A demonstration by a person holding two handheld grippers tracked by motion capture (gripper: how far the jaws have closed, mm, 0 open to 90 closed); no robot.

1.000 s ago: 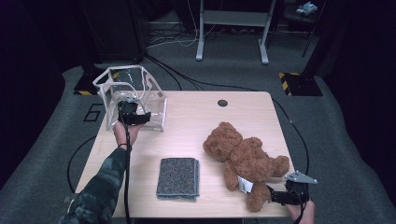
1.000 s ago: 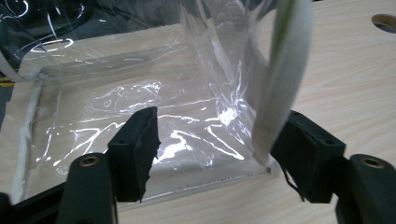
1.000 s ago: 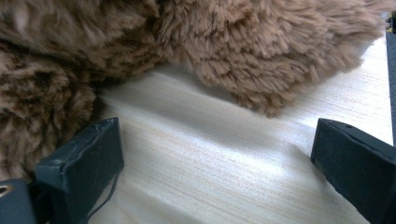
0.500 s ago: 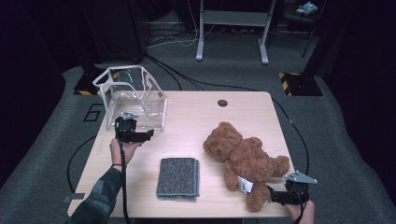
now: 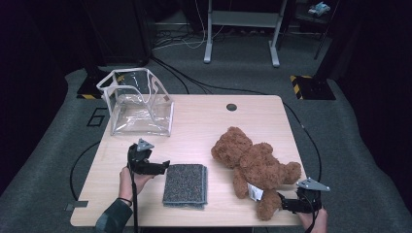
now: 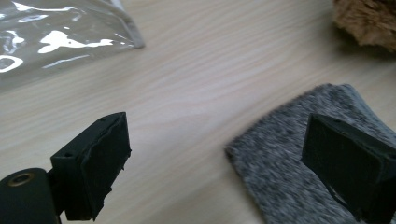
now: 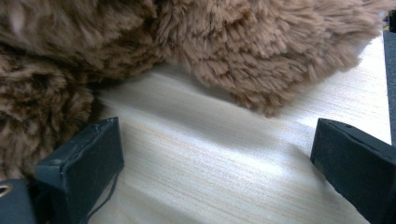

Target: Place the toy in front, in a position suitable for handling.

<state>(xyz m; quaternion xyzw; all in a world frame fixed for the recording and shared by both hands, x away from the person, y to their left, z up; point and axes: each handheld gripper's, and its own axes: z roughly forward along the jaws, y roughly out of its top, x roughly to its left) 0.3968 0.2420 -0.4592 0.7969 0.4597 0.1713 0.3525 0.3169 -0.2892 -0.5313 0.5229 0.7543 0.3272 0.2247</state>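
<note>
A folded grey cloth lies flat near the table's front edge, beside a brown teddy bear sprawled on its back.

Lab: dark carpet, floor cables

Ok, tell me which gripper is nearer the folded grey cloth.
Left. The left gripper sits at the grey cloth's left edge, jaws open. The right gripper is across the table by the teddy bear's leg.
</note>
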